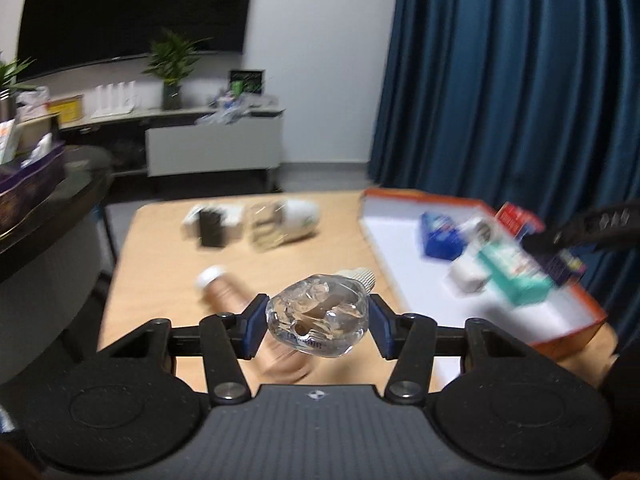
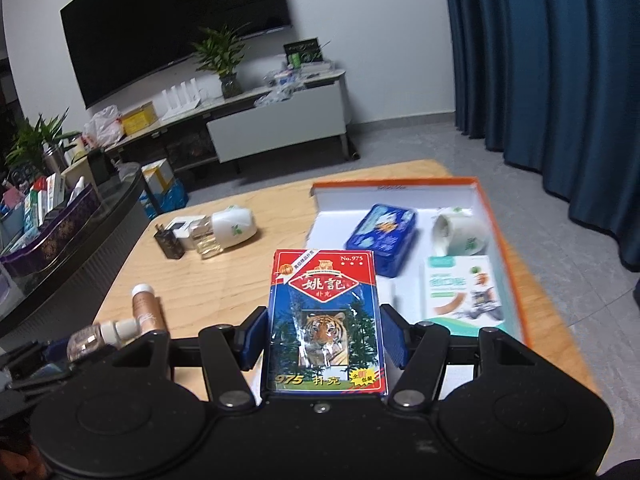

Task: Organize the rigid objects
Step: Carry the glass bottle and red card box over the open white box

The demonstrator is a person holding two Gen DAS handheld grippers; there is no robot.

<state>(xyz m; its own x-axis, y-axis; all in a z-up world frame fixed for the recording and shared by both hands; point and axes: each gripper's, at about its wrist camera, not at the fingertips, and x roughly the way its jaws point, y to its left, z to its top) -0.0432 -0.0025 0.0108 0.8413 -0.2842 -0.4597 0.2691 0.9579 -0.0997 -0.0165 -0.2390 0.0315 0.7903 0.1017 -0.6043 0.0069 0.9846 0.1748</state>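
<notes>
Glass bottle: the small clear glass bottle (image 1: 318, 320) is up in the air, over the near part of the table (image 1: 160, 248). Its white cap (image 1: 362, 276) points far and a bit right.
Left claw: the left claw (image 1: 318, 326) is closed on the glass bottle. One blue pad (image 1: 254, 330) presses each side. The bottle sits right in the middle of the claw.
Card pack: the red and blue card pack (image 2: 326, 320) with a tiger on it lies flat, held off the table, near the left edge of the box.
Right claw: the right claw (image 2: 324, 338) is about half open and closed on the card pack, one pad on each long side.
Box: the orange box (image 2: 500, 216) lies on the right of the table. A blue tin (image 2: 382, 240), a white roll (image 2: 460, 236) and a green and white carton (image 2: 460, 292) are already inside.
Still on the table: a brown tube (image 2: 146, 310) lies near and left. A white plug-in thing (image 2: 234, 228) and a black block (image 2: 170, 242) lie at the far left.
Step now: I think both things are going to the box.
How to do it well: keep the squeeze steady, because glass is smooth and may slip. Go over the box wall, not into it. Pick a bare white spot, and lower it gently before letting go.
</notes>
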